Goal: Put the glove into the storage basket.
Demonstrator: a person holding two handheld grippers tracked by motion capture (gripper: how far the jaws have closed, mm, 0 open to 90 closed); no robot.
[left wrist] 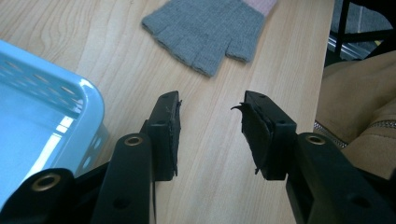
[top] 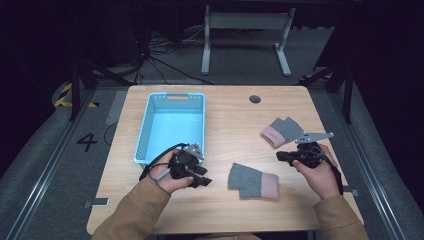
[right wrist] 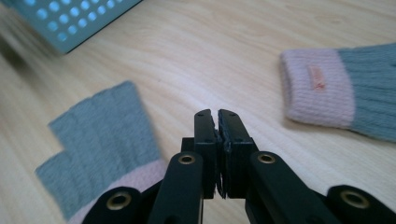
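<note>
Gloves lie apart on the wooden worktop: one fingerless grey glove with a pink cuff at lower centre of the high view, the second glove at centre right. The left tool, lower left beside the blue basket, has its jaws spread wide over bare wood. The right tool sits between the gloves; its own view shows jaws pressed together, empty, plus a small label on the second glove's cuff.

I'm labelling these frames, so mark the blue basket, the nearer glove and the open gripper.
blue basket [top: 143, 131], high view, left wall.
nearer glove [top: 247, 179], high view, grey knit part.
left gripper [left wrist: 210, 133], left gripper view, midway between its fingertips.
</note>
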